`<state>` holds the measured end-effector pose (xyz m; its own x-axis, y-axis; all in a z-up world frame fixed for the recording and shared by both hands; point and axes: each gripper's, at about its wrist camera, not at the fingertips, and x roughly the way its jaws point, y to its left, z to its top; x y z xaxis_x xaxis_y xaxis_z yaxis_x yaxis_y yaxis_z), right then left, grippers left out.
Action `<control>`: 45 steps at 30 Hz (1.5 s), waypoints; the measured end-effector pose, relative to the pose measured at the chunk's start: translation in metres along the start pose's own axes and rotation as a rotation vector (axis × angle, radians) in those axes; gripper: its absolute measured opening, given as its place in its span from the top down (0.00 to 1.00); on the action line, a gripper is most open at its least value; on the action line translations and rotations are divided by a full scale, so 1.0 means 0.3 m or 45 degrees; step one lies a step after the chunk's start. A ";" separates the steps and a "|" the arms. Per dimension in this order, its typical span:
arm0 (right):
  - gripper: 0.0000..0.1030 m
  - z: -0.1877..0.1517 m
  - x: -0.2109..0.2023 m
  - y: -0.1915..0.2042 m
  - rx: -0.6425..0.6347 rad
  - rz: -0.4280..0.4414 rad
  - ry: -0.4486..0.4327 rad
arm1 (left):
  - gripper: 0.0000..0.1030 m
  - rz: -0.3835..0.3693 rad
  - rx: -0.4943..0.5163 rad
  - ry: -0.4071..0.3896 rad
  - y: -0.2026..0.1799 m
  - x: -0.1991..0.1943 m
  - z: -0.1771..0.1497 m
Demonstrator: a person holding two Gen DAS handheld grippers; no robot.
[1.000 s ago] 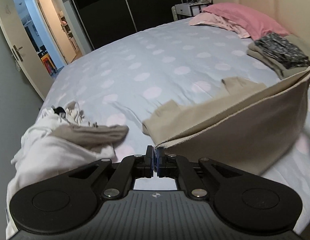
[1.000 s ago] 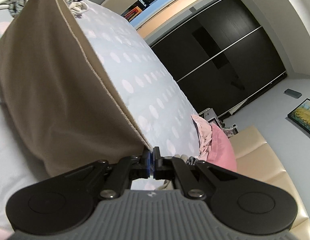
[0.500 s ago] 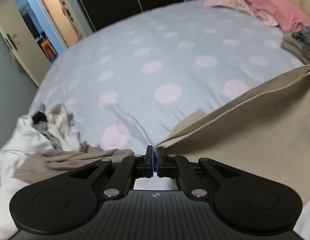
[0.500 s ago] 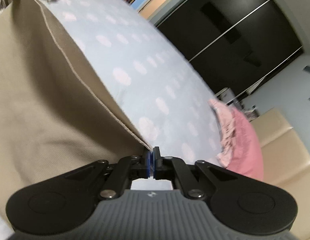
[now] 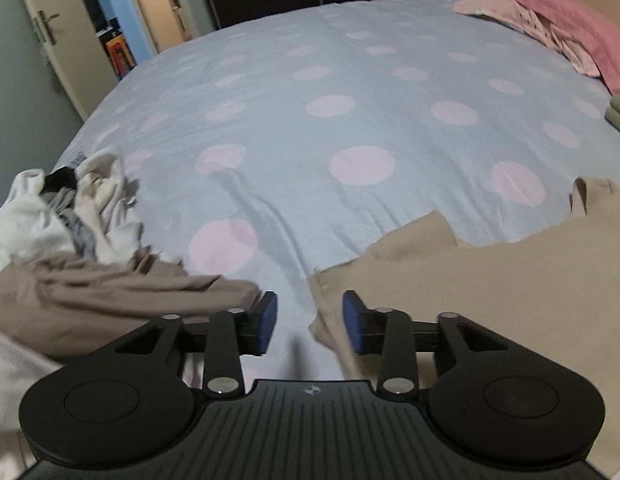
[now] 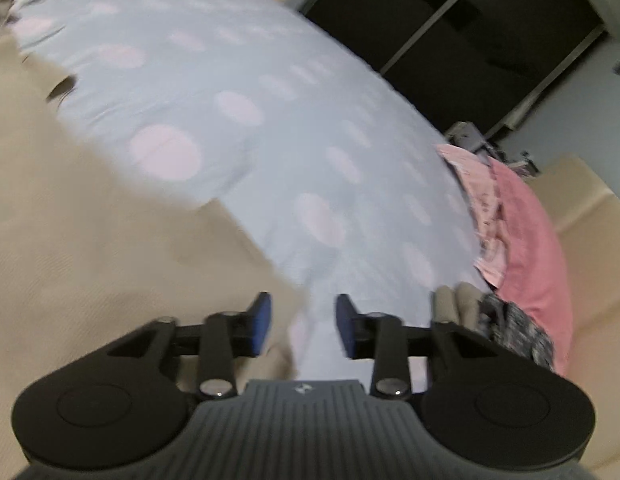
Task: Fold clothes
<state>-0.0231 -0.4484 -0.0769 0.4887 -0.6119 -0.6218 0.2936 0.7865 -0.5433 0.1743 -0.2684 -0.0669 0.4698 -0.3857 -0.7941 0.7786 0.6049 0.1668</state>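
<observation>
Beige knit garment [image 5: 490, 292] lies spread along the dotted bedspread's [image 5: 330, 120] near edge; left gripper [image 5: 309, 322] and right gripper [image 6: 303, 326] gape empty; crumpled clothes pile [image 5: 70, 248] unfolded.

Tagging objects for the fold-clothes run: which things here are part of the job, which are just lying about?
Job:
- beige garment, released on the bed
- unfolded pile
- folded stack
- left gripper and right gripper, both open

Lying about:
- pink pillow
- dotted bedspread
- door

Home bedroom: wide bed [image 5: 350, 92] under dotted blue sheet, pink pillow [image 5: 566, 16] at its head, dark wardrobe [image 6: 450, 12] beyond its foot.
</observation>
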 end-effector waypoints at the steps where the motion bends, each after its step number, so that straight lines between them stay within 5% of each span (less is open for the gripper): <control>1: 0.58 -0.004 -0.013 -0.018 0.040 -0.004 -0.004 | 0.60 -0.018 -0.003 -0.005 0.000 -0.023 -0.021; 4: 0.57 -0.035 -0.048 -0.074 0.183 0.040 0.016 | 0.59 -0.072 -0.012 -0.019 -0.001 -0.093 -0.084; 12: 0.56 -0.261 -0.190 -0.114 0.545 0.368 0.071 | 0.59 -0.209 -0.031 -0.050 -0.007 -0.268 -0.265; 20: 0.56 -0.425 -0.245 -0.095 0.903 0.633 0.114 | 0.60 -0.326 -0.214 0.001 -0.012 -0.243 -0.405; 22: 0.57 -0.439 -0.222 -0.081 0.985 0.658 0.116 | 0.71 -0.366 -0.290 0.032 -0.015 -0.214 -0.428; 24: 0.68 -0.457 -0.202 -0.066 1.086 0.691 0.140 | 0.87 -0.406 -0.355 0.065 -0.019 -0.191 -0.444; 25: 0.89 -0.467 -0.195 -0.059 1.129 0.709 0.166 | 0.90 -0.399 -0.360 0.070 -0.025 -0.191 -0.446; 26: 0.95 -0.473 -0.192 -0.055 1.152 0.706 0.186 | 0.95 -0.387 -0.358 0.069 -0.024 -0.195 -0.442; 32: 0.97 -0.502 -0.190 -0.054 1.147 0.660 0.281 | 0.98 -0.317 -0.328 0.124 -0.026 -0.177 -0.440; 37: 0.93 -0.495 -0.182 -0.043 1.120 0.665 0.300 | 0.83 -0.289 -0.362 0.112 -0.022 -0.186 -0.448; 41: 0.59 -0.518 -0.185 -0.093 1.223 0.681 0.303 | 0.45 -0.349 -0.477 0.141 -0.003 -0.170 -0.465; 45: 0.58 -0.558 -0.141 -0.120 1.401 0.755 0.343 | 0.50 -0.432 -0.614 0.185 0.015 -0.142 -0.486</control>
<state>-0.1918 -0.4645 -0.1255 0.6343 -0.0412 -0.7720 0.6741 0.5184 0.5262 0.0972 -0.1475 -0.1176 0.1404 -0.5336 -0.8340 0.5828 0.7255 -0.3661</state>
